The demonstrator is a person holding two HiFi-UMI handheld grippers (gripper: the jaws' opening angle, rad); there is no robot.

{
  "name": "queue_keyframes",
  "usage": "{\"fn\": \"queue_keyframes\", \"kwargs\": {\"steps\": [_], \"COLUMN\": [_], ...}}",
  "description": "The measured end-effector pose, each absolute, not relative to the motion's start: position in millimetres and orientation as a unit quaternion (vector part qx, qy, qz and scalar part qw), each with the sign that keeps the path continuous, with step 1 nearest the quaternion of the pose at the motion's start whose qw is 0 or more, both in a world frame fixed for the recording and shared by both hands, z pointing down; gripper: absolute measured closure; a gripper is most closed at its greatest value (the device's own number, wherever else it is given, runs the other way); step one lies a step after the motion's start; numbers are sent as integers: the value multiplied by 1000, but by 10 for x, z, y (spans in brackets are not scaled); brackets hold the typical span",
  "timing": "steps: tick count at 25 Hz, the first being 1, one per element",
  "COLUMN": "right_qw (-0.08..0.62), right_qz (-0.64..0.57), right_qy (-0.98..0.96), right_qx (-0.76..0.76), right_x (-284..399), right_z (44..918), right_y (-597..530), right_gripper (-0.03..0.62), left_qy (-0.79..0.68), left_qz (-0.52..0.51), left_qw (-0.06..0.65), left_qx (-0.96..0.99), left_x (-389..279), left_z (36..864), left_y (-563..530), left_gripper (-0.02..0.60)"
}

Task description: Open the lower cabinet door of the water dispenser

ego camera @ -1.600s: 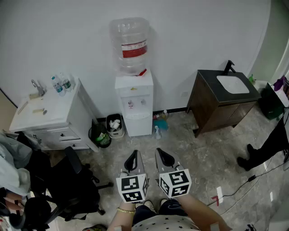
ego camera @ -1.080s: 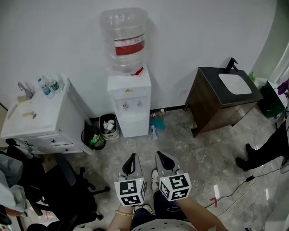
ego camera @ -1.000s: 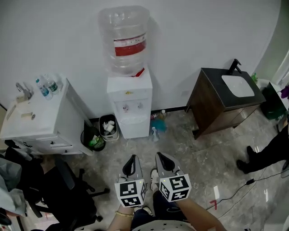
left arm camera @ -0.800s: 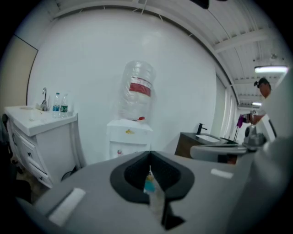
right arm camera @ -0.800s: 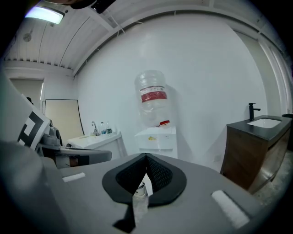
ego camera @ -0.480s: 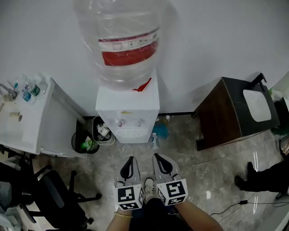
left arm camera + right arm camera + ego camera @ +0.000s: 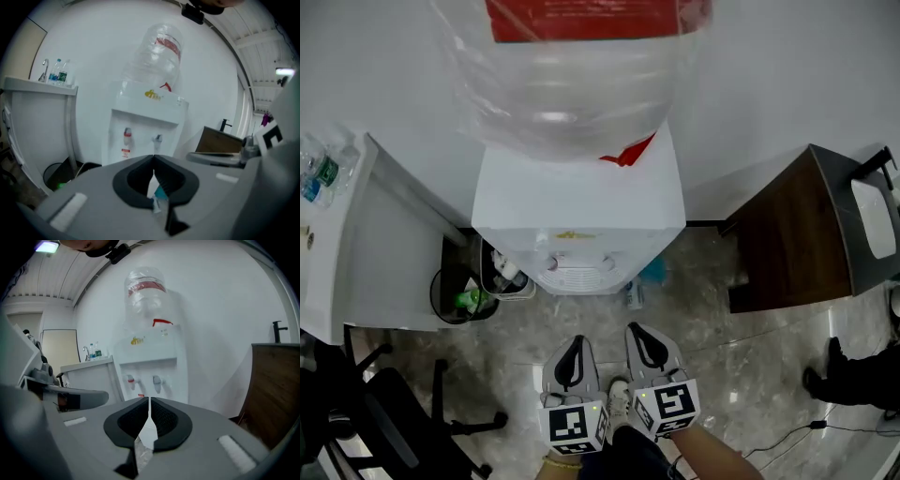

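Head view: I'm standing right in front of the water dispenser [image 7: 578, 202], looking steeply down on its white top. The clear bottle [image 7: 572, 75] with its red label fills the upper frame. The left gripper [image 7: 574, 341] and right gripper [image 7: 641, 334] are side by side, low in frame, over the marbled floor, pointing at the dispenser's base and apart from it.

Left gripper view: the black pads meet at the tips, with nothing pinched between them. Beyond them are the dispenser's front and its two taps [image 7: 142, 137].

Right gripper view: the jaws are drawn together with only a hairline slit between the pads, and they carry nothing. The red tap [image 7: 130, 379] and its neighbour [image 7: 157, 379] sit just above the jaw line.

Lower cabinet door: it lies below the taps, but the head camera sees only the top, and each gripper body covers that part of the front. I can't tell whether it is closed or ajar.

Surroundings: a white cabinet [image 7: 384, 253] stands left of the dispenser, with a waste bin [image 7: 502, 278] in the gap between them. A dark wooden vanity [image 7: 792, 239] stands to the right, and an office chair [image 7: 384, 431] is at lower left.
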State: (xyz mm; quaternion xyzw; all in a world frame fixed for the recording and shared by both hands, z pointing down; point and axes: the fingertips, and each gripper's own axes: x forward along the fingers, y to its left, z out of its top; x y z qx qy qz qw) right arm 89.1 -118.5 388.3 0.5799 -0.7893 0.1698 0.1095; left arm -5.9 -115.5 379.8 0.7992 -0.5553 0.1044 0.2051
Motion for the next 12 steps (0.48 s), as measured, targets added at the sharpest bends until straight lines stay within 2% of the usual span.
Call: {"fn": "queue_keyframes", "kwargs": {"steps": [3,8,12], "right_qw": [113,111,123], "right_qz": [178,207,205], "right_qy": [-789,-783,-793], "right_qx": [578,576,560], "right_x": [935,1071,1154], "right_z": [4519,5680,6494], "right_y": [-1314,-1622,-1916], "right_gripper": [532,345,239], "left_qy": [-553,-547,-531], "left_qz": [107,110,113], "left_qw": [213,210,208], "left_qx": [798,803,814], "left_x": [-138,-137,-66], "left_z": [4323,5226,5896], "left_y": [-1209,-1253,-1288], "left_gripper": [574,574,574]}}
